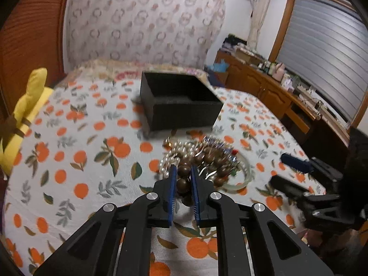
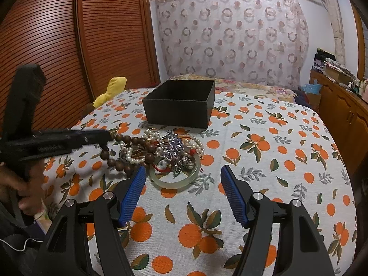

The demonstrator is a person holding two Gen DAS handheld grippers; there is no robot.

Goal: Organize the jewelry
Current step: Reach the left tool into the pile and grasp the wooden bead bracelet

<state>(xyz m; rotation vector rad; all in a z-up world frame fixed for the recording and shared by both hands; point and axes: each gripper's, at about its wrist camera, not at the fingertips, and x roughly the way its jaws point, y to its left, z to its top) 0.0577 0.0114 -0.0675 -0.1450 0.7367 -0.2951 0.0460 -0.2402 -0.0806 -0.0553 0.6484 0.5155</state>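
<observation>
The left gripper (image 1: 184,172) has its blue pads clamped on a string of brown wooden beads (image 1: 182,170), with one bead squeezed between the tips and more of the strand trailing back between the fingers. Just ahead of that gripper and slightly to its right lies the rest of the jewelry pile (image 2: 161,154) on a bedspread printed with oranges (image 2: 264,161): a pearl strand (image 1: 170,151), a purple sparkly brooch (image 2: 173,147), some red cord, and a pale green bangle (image 2: 174,177) at the near edge of the heap. In the right wrist view the wooden beads run from the left gripper's tip, which comes in from the left, in a curve down into the pile. The right gripper (image 2: 182,172) has its jaws standing well apart with nothing between them, and the bangle sits just beyond and between its fingertips. Farther ahead of both grippers, past the pile, stands an open black box (image 2: 181,105), apart from the jewelry. A yellow plush toy (image 1: 27,105) lies well off to the left of the left gripper at the bed's edge. A person's hand (image 2: 20,184) grips the left tool's handle.
</observation>
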